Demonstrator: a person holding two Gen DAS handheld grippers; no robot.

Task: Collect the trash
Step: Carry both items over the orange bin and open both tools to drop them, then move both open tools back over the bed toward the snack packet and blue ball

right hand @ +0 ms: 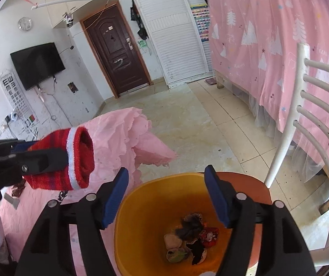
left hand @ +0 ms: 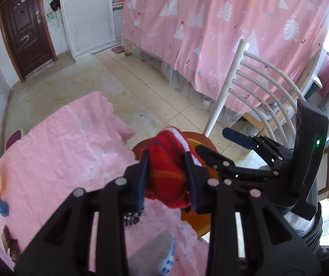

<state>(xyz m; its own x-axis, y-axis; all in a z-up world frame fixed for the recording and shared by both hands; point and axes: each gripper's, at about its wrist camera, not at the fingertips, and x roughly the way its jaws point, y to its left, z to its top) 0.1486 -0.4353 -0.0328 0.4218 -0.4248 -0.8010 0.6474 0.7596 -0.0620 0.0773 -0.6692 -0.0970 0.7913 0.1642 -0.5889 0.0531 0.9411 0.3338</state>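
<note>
Left hand-held gripper [left hand: 166, 174] clamped on a red striped sock [left hand: 168, 172], held above the pink-covered bench [left hand: 72, 142] edge beside the yellow bin [right hand: 141, 197]. Right hand-held gripper [right hand: 166, 197], jaws wide and empty, poised over the bin, which stands on a chair [right hand: 302, 119] and contains assorted trash [right hand: 191, 239].

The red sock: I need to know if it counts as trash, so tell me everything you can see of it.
The red sock is knitted, with darker stripes and a white band at its open cuff. It looks soft and crumpled. The left gripper pinches it between its blue pads, holding it in the air beside the pink-covered table, near the yellow bin. Only the pads touch it.
</note>
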